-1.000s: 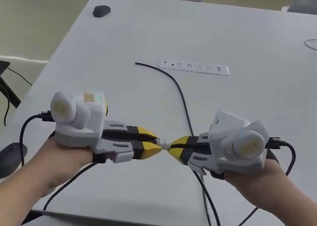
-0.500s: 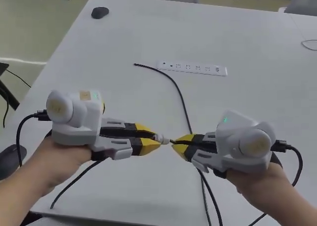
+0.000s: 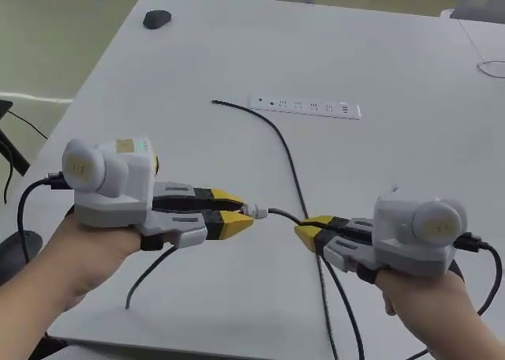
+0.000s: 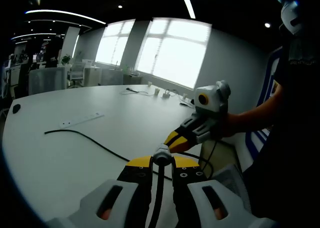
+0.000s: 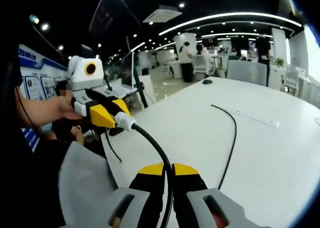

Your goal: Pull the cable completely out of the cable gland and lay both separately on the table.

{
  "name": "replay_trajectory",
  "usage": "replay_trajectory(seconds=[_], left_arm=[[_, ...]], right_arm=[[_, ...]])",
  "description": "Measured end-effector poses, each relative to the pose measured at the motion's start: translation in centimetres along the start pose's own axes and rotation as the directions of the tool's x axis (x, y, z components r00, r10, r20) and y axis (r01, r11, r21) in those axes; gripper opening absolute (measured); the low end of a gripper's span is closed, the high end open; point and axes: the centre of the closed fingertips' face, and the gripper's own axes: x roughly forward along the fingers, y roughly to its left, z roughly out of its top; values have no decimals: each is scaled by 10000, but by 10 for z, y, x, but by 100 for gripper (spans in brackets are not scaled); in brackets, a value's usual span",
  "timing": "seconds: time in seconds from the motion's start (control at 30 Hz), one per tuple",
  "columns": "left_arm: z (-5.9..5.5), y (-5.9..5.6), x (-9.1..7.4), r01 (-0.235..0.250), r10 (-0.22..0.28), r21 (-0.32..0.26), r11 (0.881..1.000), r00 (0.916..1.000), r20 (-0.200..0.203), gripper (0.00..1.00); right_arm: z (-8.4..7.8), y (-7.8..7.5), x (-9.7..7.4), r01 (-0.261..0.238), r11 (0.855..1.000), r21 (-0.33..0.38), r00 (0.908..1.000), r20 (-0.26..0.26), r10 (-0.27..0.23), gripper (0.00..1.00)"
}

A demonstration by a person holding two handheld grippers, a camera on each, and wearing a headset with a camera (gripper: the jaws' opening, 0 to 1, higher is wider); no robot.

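My left gripper (image 3: 245, 211) is shut on a small grey-white cable gland (image 3: 254, 211), whose end pokes out past the yellow tips. The black cable (image 3: 286, 156) leaves the gland and spans a short gap to my right gripper (image 3: 302, 226), which is shut on it. From there it curves over the white table to a free end near the power strip. In the left gripper view the gland (image 4: 162, 154) sits between the jaws of the left gripper (image 4: 162, 163). In the right gripper view the cable (image 5: 150, 140) runs from the right gripper (image 5: 168, 168) up to the gland (image 5: 125, 121).
A white power strip (image 3: 304, 107) lies at the middle of the table (image 3: 394, 163). A dark mouse (image 3: 157, 18) rests at the far left corner. Both grippers' own black leads hang off the near edge. People stand far off in the right gripper view.
The two grippers have drawn apart, the right one moving right and toward me. A longer stretch of black cable now shows between the gland and the right gripper.
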Motion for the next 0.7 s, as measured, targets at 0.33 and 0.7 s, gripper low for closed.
replay_trajectory(seconds=[0.33, 0.7], left_arm=[[0, -1, 1, -58, 58, 90, 9999, 10000, -61, 14], [-3, -2, 5, -89, 94, 176, 9998, 9996, -279, 14]], right_arm=[[-13, -19, -4, 599, 9785, 1974, 9976, 212, -654, 0], [-20, -23, -2, 684, 9640, 2569, 9972, 120, -739, 1]])
